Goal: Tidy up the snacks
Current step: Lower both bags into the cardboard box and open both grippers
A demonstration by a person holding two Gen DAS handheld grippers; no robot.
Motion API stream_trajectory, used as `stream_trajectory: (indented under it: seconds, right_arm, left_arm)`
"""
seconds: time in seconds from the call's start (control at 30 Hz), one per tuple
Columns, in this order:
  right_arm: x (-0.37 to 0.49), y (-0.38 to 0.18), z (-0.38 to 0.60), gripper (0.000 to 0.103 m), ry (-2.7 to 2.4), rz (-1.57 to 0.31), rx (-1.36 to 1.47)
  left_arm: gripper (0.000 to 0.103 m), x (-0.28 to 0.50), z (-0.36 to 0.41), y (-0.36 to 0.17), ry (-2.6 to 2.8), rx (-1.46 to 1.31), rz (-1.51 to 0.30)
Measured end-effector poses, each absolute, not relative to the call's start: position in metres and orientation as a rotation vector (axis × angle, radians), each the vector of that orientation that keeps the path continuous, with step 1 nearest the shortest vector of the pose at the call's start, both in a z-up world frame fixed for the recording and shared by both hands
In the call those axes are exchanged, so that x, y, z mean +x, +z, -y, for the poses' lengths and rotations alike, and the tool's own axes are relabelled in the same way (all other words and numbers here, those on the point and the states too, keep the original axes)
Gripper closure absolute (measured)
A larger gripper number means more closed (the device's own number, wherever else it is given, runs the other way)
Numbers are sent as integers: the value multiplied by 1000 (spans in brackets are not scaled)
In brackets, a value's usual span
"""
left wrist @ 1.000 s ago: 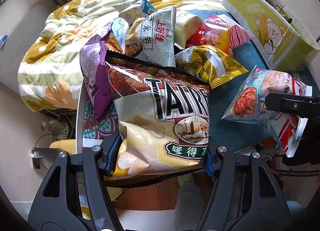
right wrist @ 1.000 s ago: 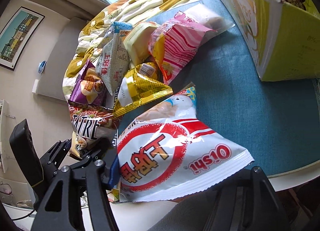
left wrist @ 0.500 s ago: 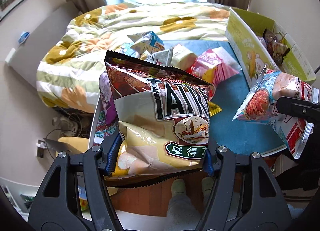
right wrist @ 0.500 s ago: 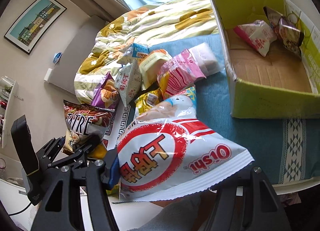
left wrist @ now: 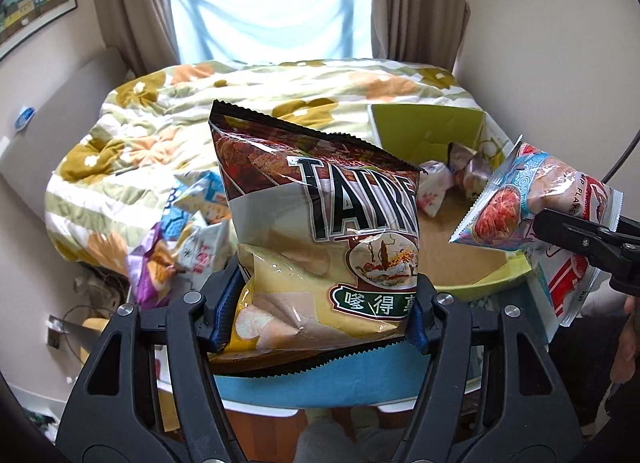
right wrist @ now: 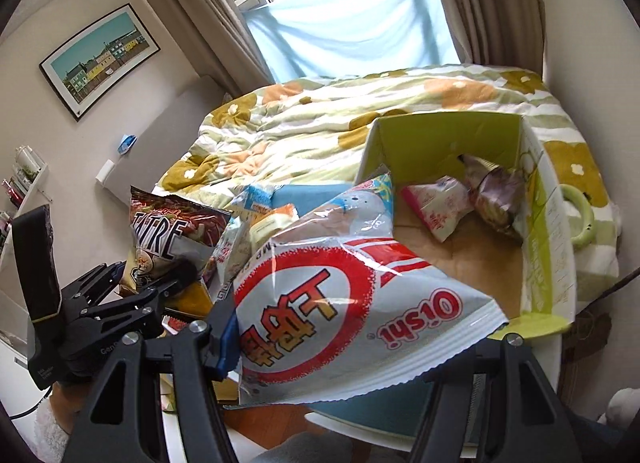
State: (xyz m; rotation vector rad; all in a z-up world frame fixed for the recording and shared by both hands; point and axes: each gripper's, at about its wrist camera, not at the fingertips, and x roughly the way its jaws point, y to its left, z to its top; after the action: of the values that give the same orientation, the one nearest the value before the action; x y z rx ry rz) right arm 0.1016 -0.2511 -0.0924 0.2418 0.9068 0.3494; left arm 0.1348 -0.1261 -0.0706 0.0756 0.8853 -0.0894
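1. Nearest my left camera, the left claw [left wrist: 320, 313] is closed partway on the lower sides of the brown chip bag [left wrist: 320, 231], blue pads pressing both sides so it stands upright and clear of the counter [left wrist: 320, 383].
2. Close to my right camera, the right claw [right wrist: 360, 343] is clamped on the white-and-red Oishi bag [right wrist: 340, 295]. I see one blue pad against its left side; the other pad is hidden under the bag. The bag lies tilted, its top pointing toward the box.
3. Just beyond, the remaining snacks [left wrist: 180, 239] sit piled on the counter's left side, beside the bed.
4. Further right, the green cardboard box [right wrist: 548, 255] stands open on the counter, with a pink packet [right wrist: 436, 207] and a dark packet [right wrist: 496, 191] lying inside against its far wall. I judge both held bags are lifted high so they clear its rim before dropping in.
5. Farthest off, the flowered quilt [left wrist: 240, 103] covers the bed below the window.
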Motion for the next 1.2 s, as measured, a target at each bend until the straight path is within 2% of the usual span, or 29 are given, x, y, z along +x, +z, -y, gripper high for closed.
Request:
stream_trajectory:
  seconds: [0.27, 0.67, 0.73, 0.8, 1.2]
  right_arm:
    - [120, -91, 324, 43, 175, -877, 270]
    - [146, -113, 377, 43, 37, -933, 307]
    - [149, -119, 380, 43, 27, -947, 308]
    - [153, -125, 383, 43, 25, -961, 307]
    - [159, -136, 370, 42, 36, -1002, 295]
  left_arm:
    - [40, 203, 209, -89, -247, 99, -948]
    - [40, 272, 289, -167, -359, 170, -1158]
    - [33, 271, 289, -175, -344, 185, -1155]
    - [0, 271, 287, -177, -326, 198, -1148]
    - [1, 241, 253, -154, -319, 217, -1090]
